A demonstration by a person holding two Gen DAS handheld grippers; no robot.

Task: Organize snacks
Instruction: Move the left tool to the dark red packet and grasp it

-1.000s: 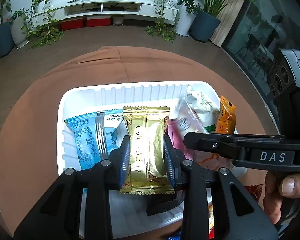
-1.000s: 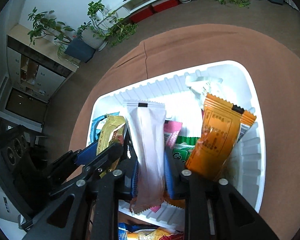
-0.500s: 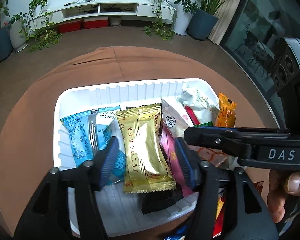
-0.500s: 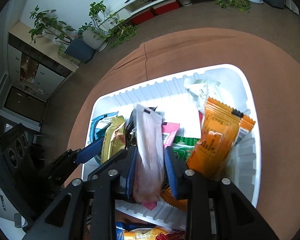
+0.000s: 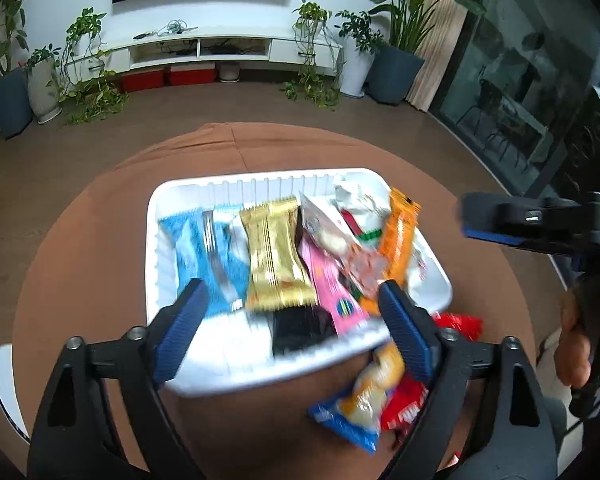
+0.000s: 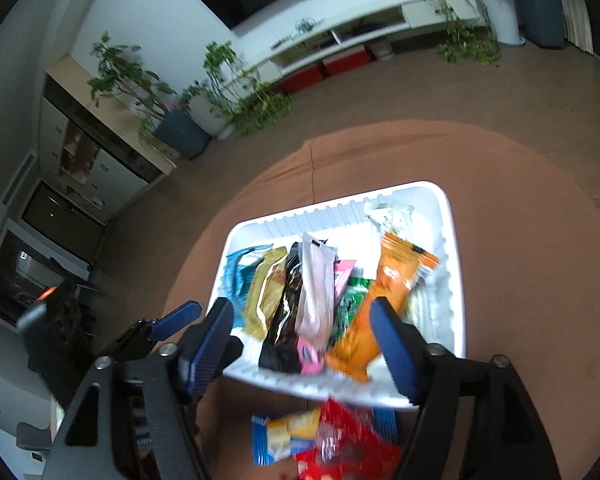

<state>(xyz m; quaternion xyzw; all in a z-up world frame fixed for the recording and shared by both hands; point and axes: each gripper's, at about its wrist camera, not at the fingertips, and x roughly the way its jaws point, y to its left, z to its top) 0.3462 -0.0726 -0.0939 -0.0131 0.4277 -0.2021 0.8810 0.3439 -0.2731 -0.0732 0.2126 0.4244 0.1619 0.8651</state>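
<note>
A white tray on the brown round table holds several snack packets side by side: blue, gold, black, pale pink and orange. My left gripper hovers over the tray's near edge, its jaws opening, nothing pressed between the pads. My right gripper hangs above the tray's near side, jaws opening too, the packets lying free below it. Its body shows at the right of the left wrist view.
Loose packets lie on the table in front of the tray: a blue-and-yellow one and red ones. A hand grips the right tool. Potted plants and a white TV shelf stand beyond the table.
Both grippers let go: the left released the gold packet, the right the pale pink one. Both packets now lie in the tray. Both grippers drew back and up, jaws spreading wide.
</note>
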